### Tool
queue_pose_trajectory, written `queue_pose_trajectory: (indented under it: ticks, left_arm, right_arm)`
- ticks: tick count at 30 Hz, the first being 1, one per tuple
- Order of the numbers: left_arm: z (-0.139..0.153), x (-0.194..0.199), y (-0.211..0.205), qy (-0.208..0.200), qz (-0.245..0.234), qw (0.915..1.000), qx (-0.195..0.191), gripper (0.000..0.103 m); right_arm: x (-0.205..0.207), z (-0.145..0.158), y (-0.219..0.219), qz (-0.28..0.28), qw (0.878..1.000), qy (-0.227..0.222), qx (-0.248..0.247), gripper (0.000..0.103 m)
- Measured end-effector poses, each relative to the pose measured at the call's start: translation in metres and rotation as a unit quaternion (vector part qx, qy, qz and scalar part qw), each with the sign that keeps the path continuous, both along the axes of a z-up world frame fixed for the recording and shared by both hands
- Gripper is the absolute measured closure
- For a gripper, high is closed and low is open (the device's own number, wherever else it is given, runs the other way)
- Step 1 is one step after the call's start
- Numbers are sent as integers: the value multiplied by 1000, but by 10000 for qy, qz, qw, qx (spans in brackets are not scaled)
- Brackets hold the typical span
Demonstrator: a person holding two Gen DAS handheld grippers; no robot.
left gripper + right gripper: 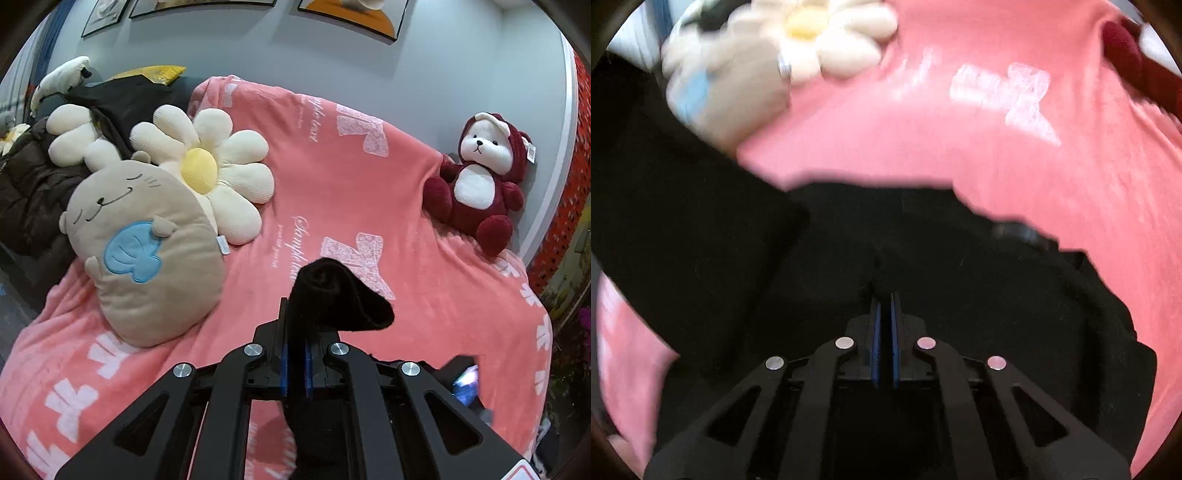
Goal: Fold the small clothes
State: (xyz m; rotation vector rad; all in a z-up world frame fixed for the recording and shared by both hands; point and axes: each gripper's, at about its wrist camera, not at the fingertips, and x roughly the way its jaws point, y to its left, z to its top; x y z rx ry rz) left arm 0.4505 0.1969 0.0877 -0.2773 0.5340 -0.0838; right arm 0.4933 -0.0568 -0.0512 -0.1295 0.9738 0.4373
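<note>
Two grippers are on the job, and both look clamped down. The left gripper (pixel 295 325) has its jaws pinched tight on a black garment (pixel 332 295), a bunch of which pokes out past the tips while the rest hangs below, lifted off the pink blanket (pixel 369 184). In the right wrist view the right gripper (pixel 885 306) has its jaws nearly together too, right over a wide spread of the same black cloth (pixel 923 240), though it's too dark and blurry there to say whether any fabric is actually nipped between them.

My guess is this is the lift-and-carry part of a fold, one edge being brought over. Next move probably needs that held edge laid flat on the near part of the blanket and lined up with the rest, without dragging the lower layer along.

Over on the far left sit a flower cushion (pixel 207 173) and a beige plush pillow (pixel 147 258), with a red teddy (pixel 476 181) at far right, all well clear.
</note>
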Motion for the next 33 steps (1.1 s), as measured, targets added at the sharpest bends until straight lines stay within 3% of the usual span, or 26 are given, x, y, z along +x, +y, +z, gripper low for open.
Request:
queue_pose_trajectory:
  ticks: [3, 6, 7, 9, 10, 11, 12, 15, 17, 19, 20, 21, 23, 25, 26, 27, 29, 31, 33]
  left_arm:
    - [2, -3, 6, -68, 12, 10000, -16, 98]
    - [3, -3, 5, -79, 46, 9999, -124, 98]
    - [3, -3, 3, -50, 51, 9999, -125, 98]
    - [2, -3, -2, -36, -18, 9999, -103, 98]
    - [2, -5, -7, -36, -78, 9999, -78, 98]
    - [2, -5, -10, -38, -139, 9999, -54, 98]
    - [1, -5, -15, -39, -190, 9998, -4, 98]
    - [-5, -7, -29, 8, -346, 9994, 17, 98]
    - [-9, -9, -42, 38, -437, 9990, -18, 98]
    - [-11, -12, -51, 53, -461, 9989, -60, 98]
    - [-12, -14, -54, 56, -478, 9988, -93, 98]
    - [-13, -15, -58, 63, -463, 9989, -104, 98]
    - [-13, -16, -63, 101, -444, 9989, -128, 98]
    - [-15, -17, -65, 133, -438, 9988, -152, 98]
    - [-16, -17, -66, 149, -446, 9988, -129, 98]
    - [-16, -17, -68, 159, -429, 9989, -91, 98]
    - [-19, -16, -71, 206, -458, 9987, -84, 98]
    - [-20, -16, -74, 212, -455, 9987, -112, 98]
    - [-20, -16, -75, 206, -442, 9987, -134, 98]
  right_arm:
    - [-11, 8, 18, 345, 9983, 213, 420, 98]
    - [-15, -31, 41, 647, 9940, 805, 347, 92]
    - [-20, -39, 41, 574, 9950, 804, 157, 92]
    - [-35, -27, 17, 295, 9971, 550, 446, 89]
    - [-48, -14, -10, -10, 9967, 385, 718, 82]
    - [-60, -6, -37, -346, 9958, 221, 822, 55]
    - [-74, 1, -65, -724, 9940, 13, 815, 40]
    - [-113, -4, -160, -2077, 9775, -356, 121, 39]
    - [-120, -25, -210, -2617, 9651, -22, -61, 40]
    - [-113, -42, -236, -2678, 9624, 283, 345, 48]
    - [-108, -48, -242, -2645, 9629, 362, 403, 56]
    - [-100, -54, -247, -2612, 9641, 403, 277, 73]
    - [-97, -56, -269, -2925, 9542, 396, 485, 84]
    - [-101, -58, -291, -3302, 9394, 531, 756, 77]
    - [-97, -63, -299, -3370, 9350, 683, 874, 68]
    - [-100, -62, -298, -3412, 9337, 655, 871, 68]
    - [-106, -45, -276, -3211, 9454, 264, 491, 68]
    - [-109, -27, -250, -2893, 9563, -46, 422, 68]
    - [-101, -25, -236, -2702, 9620, -52, 392, 69]
